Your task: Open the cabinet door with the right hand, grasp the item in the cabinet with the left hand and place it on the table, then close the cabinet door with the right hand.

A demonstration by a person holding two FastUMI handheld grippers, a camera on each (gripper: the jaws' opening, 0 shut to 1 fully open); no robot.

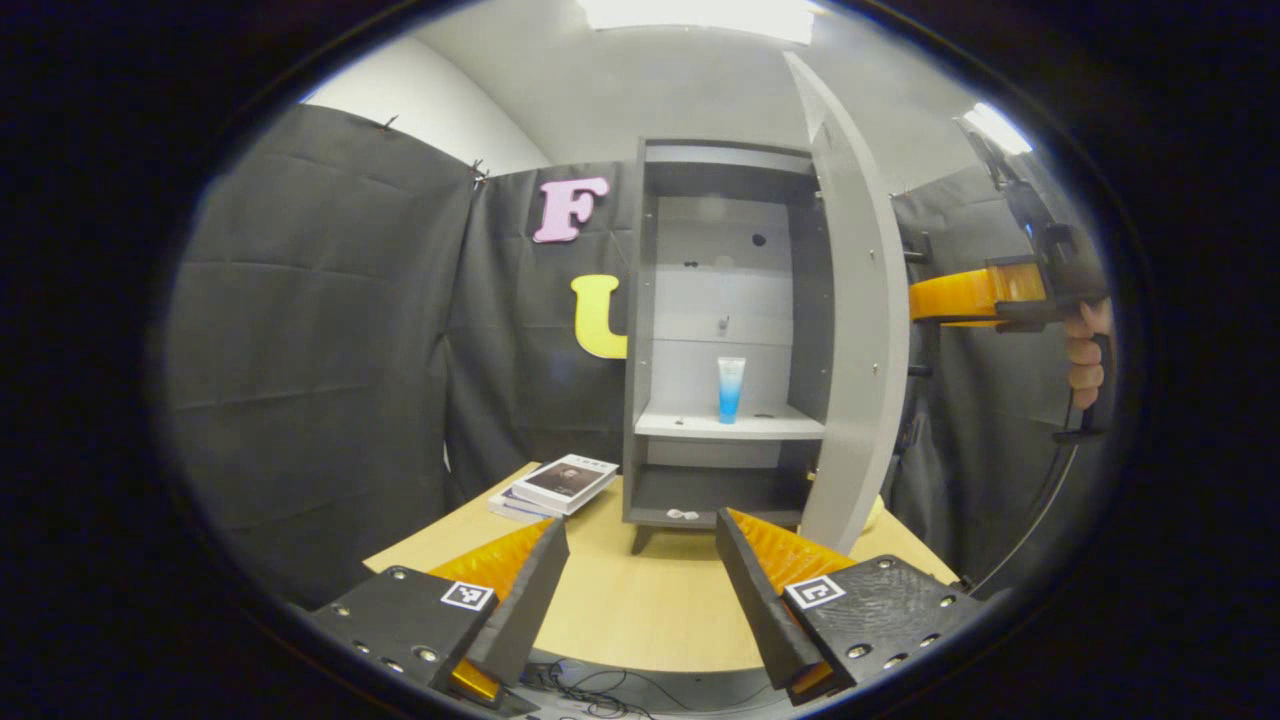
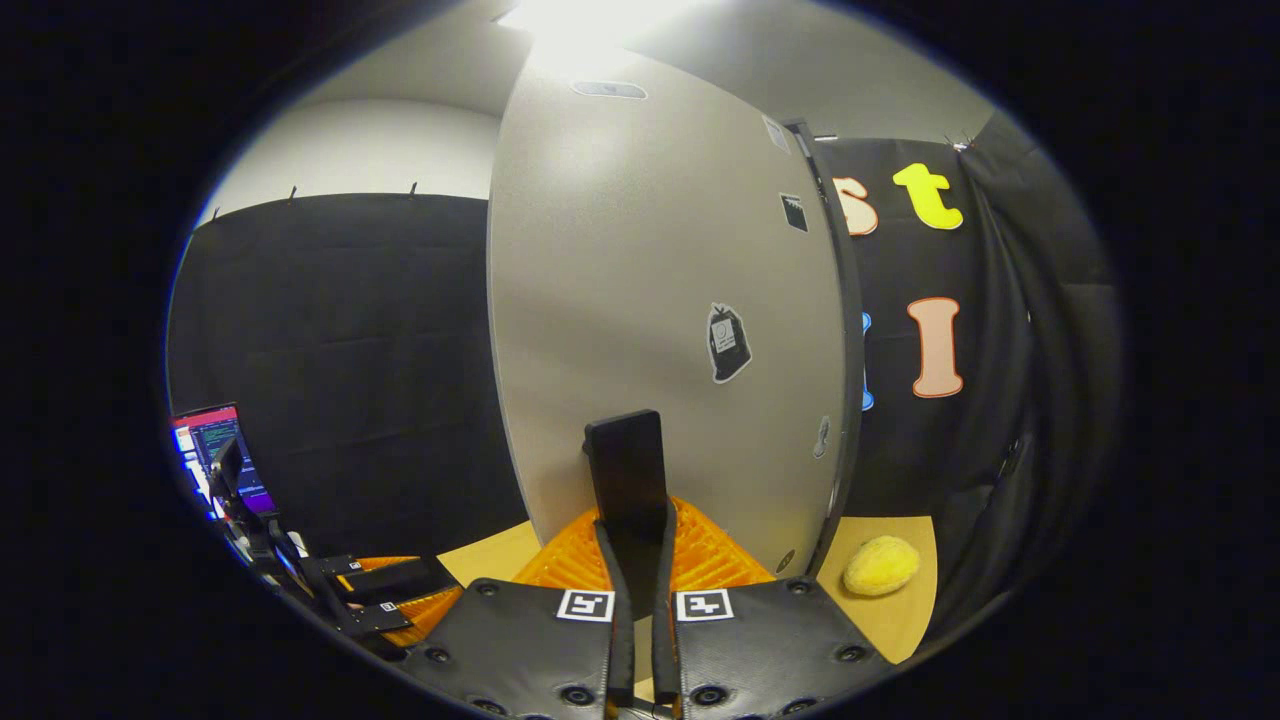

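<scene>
On the middle shelf of the tall grey cabinet (image 1: 730,340), at twelve o'clock from the wide-open, empty left gripper (image 1: 640,590), a blue-and-clear upright tube (image 1: 731,389) was seen, well apart. The right gripper (image 2: 634,480) was clamped on the grey door's (image 2: 660,300) dark handle. If released, the door could swing back and block the reach.

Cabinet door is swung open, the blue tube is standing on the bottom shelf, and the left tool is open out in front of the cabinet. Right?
Not quite: the blue tube stands upright on the middle shelf, not the bottom one; the left gripper view shows it. The rest holds: the cabinet door is swung open and the left tool is open, short of the cabinet.
</scene>
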